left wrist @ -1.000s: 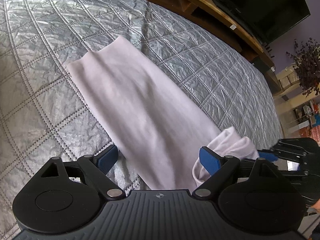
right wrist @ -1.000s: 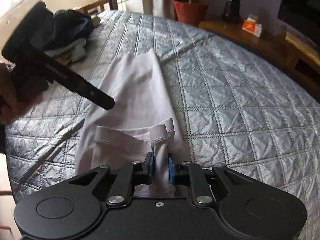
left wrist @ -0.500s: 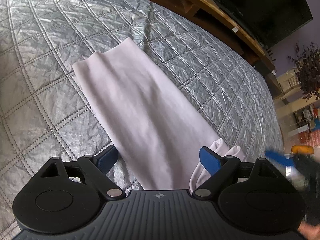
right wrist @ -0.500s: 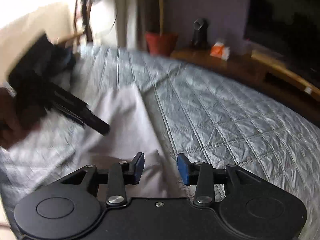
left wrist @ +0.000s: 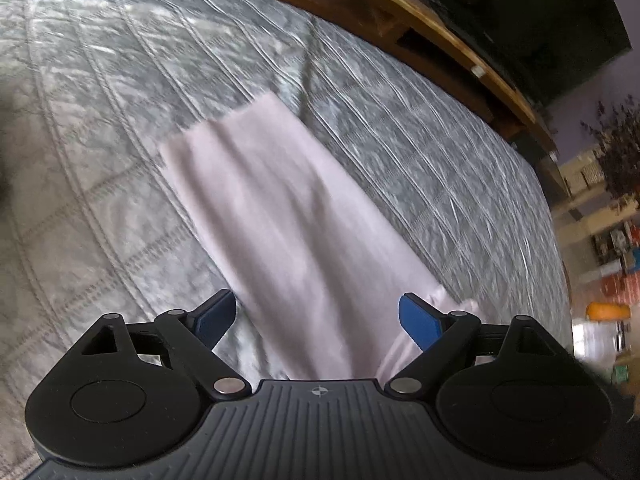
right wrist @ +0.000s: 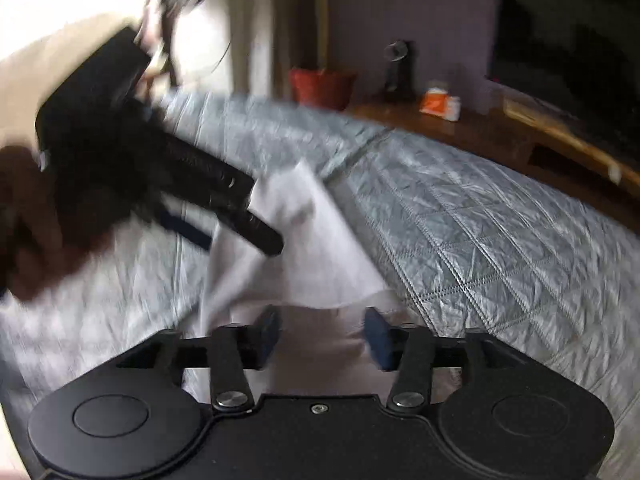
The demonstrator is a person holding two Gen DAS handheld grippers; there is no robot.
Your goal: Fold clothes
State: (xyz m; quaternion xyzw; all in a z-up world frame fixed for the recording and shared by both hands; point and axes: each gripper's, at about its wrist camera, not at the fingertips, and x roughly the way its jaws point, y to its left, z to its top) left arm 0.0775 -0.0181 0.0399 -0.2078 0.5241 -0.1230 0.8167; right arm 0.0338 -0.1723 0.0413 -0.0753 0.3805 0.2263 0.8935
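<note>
Matt white cloth garment lies on a shiny, crinkled quilted bedspread.

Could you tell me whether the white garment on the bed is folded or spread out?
Folded: the garment lies as a narrow strip on the quilt, with a doubled layer bunched at its near end.

A pale folded garment is being shown lying lengthwise on a grey quilted bedcover, its far end squared off and its near end running under the left gripper. The gripper's blue-padded jaws are being held wide apart, one on each side of the cloth, with nothing pinched between them. A bunched bit of the garment is being seen beside the right pad. A wooden bench is being seen beyond the bed, blurred.
</note>
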